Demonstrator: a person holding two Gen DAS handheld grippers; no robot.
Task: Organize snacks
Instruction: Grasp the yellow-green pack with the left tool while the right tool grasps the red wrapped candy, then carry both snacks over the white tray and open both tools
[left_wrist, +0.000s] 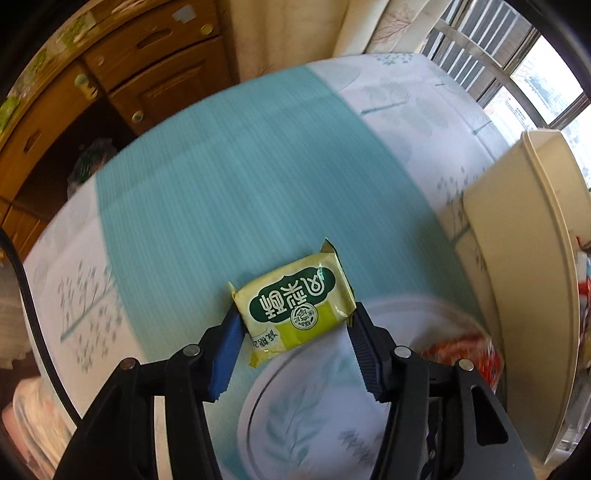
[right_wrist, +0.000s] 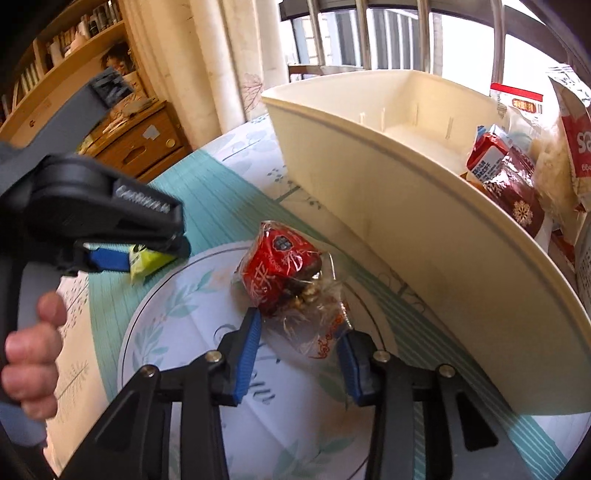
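The left gripper (left_wrist: 295, 325) clamps one yellow packet (left_wrist: 295, 304) above the table (left_wrist: 221, 177), while the right gripper's (right_wrist: 299, 341) half-open fingers straddle one red snack (right_wrist: 286, 275) beside the bin (right_wrist: 406, 206) holding several packets.

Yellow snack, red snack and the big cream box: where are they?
Yellow snack packet (left_wrist: 295, 306), left wrist view, on its green label.
Red snack packet (right_wrist: 280, 266), right wrist view, on its red wrapper top.
Cream box (right_wrist: 406, 206), right wrist view, on its long outer wall.
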